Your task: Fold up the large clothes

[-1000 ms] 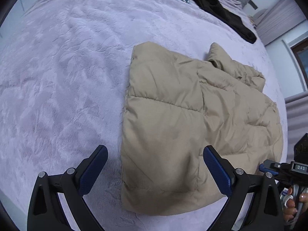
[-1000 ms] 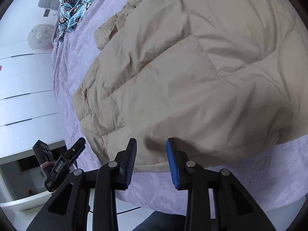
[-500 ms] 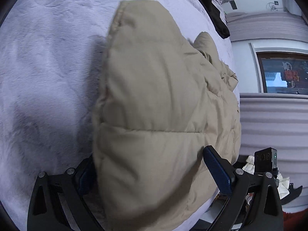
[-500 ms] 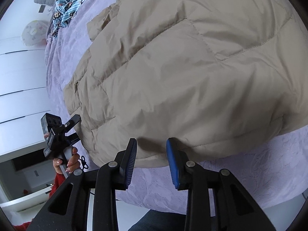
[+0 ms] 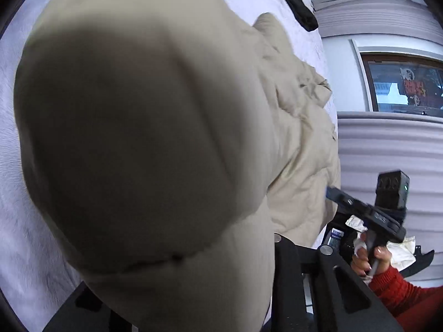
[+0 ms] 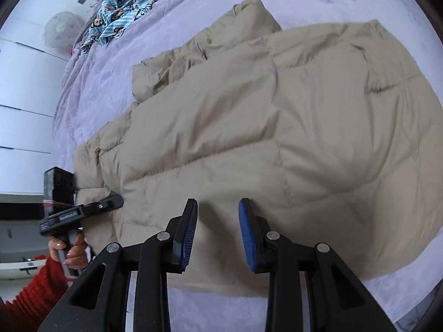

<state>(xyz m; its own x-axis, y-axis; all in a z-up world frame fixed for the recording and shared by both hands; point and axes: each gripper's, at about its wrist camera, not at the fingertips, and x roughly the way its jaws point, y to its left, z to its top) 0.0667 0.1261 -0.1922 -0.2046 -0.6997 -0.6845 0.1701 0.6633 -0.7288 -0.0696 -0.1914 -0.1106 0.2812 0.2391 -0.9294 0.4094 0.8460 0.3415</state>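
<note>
I have a beige quilted puffer jacket [image 6: 249, 127] spread across a bed covered with a lilac plush blanket [image 6: 91, 88], its near hem lying close to the mattress edge in front of me.

My left gripper [image 6: 116, 202] is at the jacket's left hem corner, as my right wrist camera shows it, its black fingertips right at the fabric edge. Its jaws are closing. In my left wrist view a big bulge of jacket [image 5: 144, 144] fills almost the whole lens and hides both fingers, so the cloth is clearly between them, but I cannot tell whether the pads are pressing on it. My left hand [image 6: 69, 251] wraps the grey handle, with a red knitted sleeve [image 6: 30, 298] behind it.

My right gripper [image 6: 218, 231] points steeply down at the near hem. Its blue pads [image 6: 188, 235] stand a modest gap apart and are closing, with jacket fabric below and beyond them; nothing is pinched between them that I can see. In the left wrist view the right gripper [image 5: 332, 193] shows beside the jacket's edge, my right hand [image 5: 371, 257] on its handle.

At the far end of the bed lie a blue cartoon-print garment [image 6: 124, 5] and a black garment [image 5: 299, 8], well apart from the jacket. A dark-framed window [image 5: 404, 85] sits in the wall beyond
</note>
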